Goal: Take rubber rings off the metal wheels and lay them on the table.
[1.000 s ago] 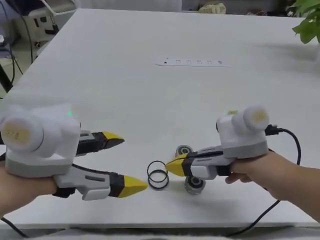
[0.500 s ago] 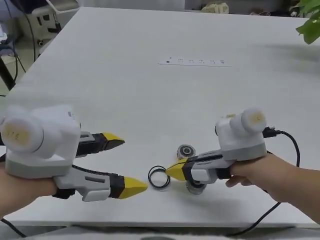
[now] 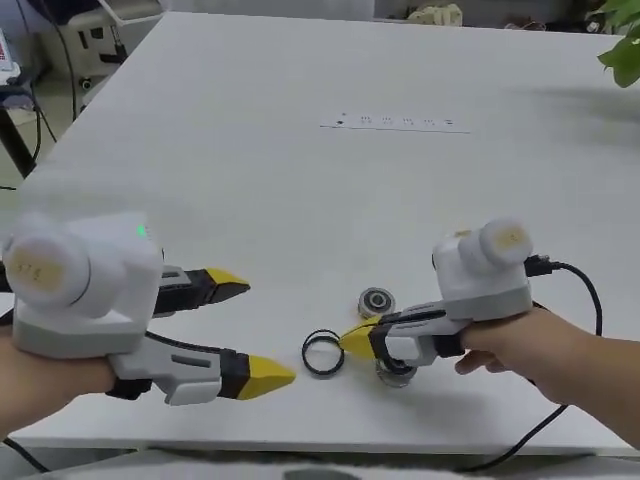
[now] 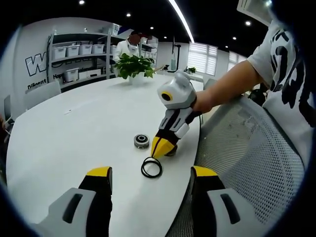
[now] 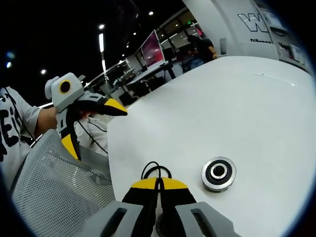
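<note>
Head view: the left tool [image 3: 248, 328] has its 2 yellow-tipped jaws spread wide apart with nothing between them. The rubber rings [image 3: 323, 354], 2 thin black loops overlapping each other, lie on the white surface [image 3: 300, 180] just beyond its lower tip. The right tool [image 3: 355, 340] points toward the left tool with its jaws pressed together, and its tip touches the edge of the rings. One metal wheel [image 3: 376, 300] lies just past its tip on the far side. A second wheel [image 3: 396, 372] sits under the tool's body, partly hidden.

Left gripper view: the left tool's [image 4: 152, 173] jaws stand open, and the rubber rings [image 4: 151, 167] lie flat straight ahead, between the 2 tips and a little beyond them. The right tool [image 4: 160, 146] comes down to the rings' far edge. The metal wheel [image 4: 141, 141] lies beside that tip.

Right gripper view: the right tool's [image 5: 158, 183] jaws are closed tip to tip, and the rubber rings [image 5: 156, 170] loop out directly ahead of them (I cannot tell whether a ring is pinched). The metal wheel [image 5: 218, 174] lies flat just right of the tips. The left tool [image 5: 93, 126] stands open, well ahead to the left.
</note>
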`<act>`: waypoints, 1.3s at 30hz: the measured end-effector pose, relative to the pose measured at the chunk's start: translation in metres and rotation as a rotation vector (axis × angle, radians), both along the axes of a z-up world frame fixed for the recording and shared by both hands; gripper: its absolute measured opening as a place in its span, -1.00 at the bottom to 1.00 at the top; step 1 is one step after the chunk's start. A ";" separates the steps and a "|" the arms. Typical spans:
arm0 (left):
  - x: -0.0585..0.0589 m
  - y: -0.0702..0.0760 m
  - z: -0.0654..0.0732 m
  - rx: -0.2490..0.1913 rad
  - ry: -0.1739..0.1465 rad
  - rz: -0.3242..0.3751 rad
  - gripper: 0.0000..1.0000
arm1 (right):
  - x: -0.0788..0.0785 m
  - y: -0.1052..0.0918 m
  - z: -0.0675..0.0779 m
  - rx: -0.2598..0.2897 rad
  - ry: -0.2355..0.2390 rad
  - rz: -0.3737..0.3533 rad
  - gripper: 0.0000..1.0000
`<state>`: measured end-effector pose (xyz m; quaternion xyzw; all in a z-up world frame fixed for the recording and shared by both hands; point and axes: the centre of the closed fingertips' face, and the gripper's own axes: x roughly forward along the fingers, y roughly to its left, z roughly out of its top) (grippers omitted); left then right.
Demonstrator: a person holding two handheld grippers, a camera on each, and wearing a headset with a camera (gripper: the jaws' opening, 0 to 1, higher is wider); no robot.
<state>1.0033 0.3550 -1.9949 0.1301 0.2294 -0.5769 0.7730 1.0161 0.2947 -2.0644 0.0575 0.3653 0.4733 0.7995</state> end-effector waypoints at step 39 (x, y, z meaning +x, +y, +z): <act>-0.002 -0.009 0.000 0.007 0.015 -0.023 0.23 | 0.011 -0.005 0.016 0.016 -0.038 -0.041 -0.87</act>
